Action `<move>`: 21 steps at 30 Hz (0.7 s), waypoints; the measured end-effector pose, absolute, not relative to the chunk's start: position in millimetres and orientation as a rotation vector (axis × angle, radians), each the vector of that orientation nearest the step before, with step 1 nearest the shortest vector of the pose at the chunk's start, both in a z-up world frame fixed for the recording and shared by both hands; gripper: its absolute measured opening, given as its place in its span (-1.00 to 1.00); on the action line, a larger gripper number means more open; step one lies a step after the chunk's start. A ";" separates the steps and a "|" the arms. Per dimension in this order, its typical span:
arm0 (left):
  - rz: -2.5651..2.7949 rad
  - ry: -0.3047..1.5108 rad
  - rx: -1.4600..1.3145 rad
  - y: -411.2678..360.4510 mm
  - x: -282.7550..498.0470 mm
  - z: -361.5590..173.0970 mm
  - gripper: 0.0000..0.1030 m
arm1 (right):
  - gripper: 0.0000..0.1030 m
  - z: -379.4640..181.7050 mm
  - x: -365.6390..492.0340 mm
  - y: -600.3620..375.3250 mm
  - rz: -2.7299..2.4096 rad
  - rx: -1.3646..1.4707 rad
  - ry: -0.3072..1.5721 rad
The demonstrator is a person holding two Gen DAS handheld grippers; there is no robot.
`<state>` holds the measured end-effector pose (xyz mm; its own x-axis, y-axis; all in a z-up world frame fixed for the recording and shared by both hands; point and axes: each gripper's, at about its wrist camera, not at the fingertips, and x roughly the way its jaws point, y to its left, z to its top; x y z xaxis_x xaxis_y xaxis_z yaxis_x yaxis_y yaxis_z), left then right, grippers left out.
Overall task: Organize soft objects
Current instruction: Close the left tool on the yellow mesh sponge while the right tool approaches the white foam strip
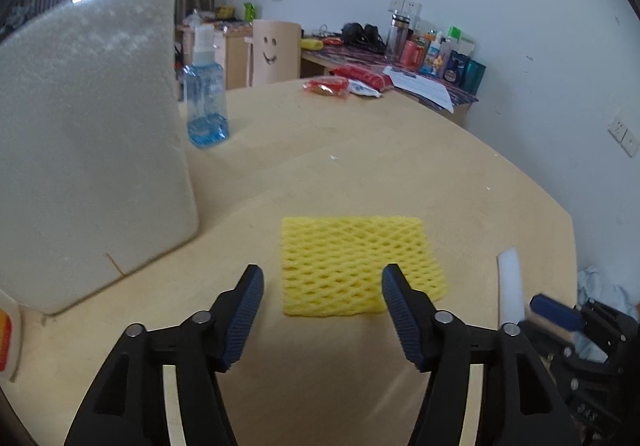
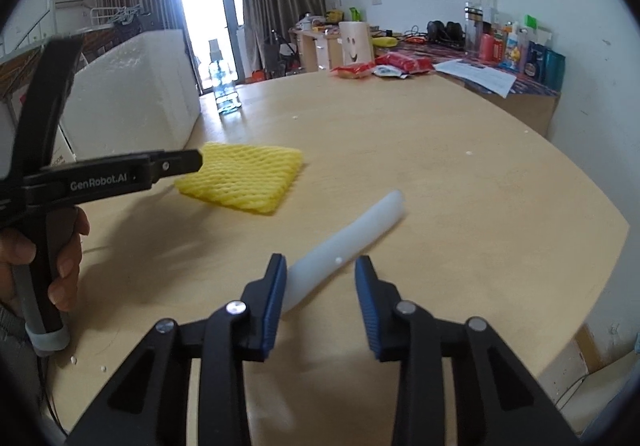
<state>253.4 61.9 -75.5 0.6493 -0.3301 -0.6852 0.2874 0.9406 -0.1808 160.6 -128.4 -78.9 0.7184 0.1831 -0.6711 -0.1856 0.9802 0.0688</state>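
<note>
1. The left gripper (image 1: 322,282) hung with its jaws spread over the pale wooden table (image 1: 400,174), gripping nothing; the flat yellow foam-mesh sleeve (image 1: 356,262) lay on the table just past its fingertips.
2. The right gripper (image 2: 320,272) stood partly open around the near end of a white foam tube (image 2: 352,236) lying on the table; the left pad looked to touch the tube, the right pad stood clear.
3. A hand (image 2: 60,258) held the left gripper's handle (right wrist view).
4. A large white foam box (image 1: 92,150) stood at the table's left; contents hidden.
5. A clear bottle (image 1: 206,102) beside it held blue liquid near its base.
</note>
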 end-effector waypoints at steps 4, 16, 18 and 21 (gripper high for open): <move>-0.378 0.831 -0.070 56.7 256.7 -82.4 0.29 | -0.23 -78.6 158.3 -144.6 0.147 0.003 0.740; -0.380 0.865 -0.084 47.3 267.9 -87.6 -0.15 | -0.22 -81.7 155.3 -161.4 0.168 0.073 0.736; -0.377 0.873 -0.077 43.6 270.2 -88.1 -0.44 | -0.22 -83.9 156.2 -160.7 0.171 0.072 0.741; -0.380 0.864 -0.051 38.9 267.6 -87.6 -0.67 | -0.20 -84.3 155.1 -161.1 0.176 0.080 0.740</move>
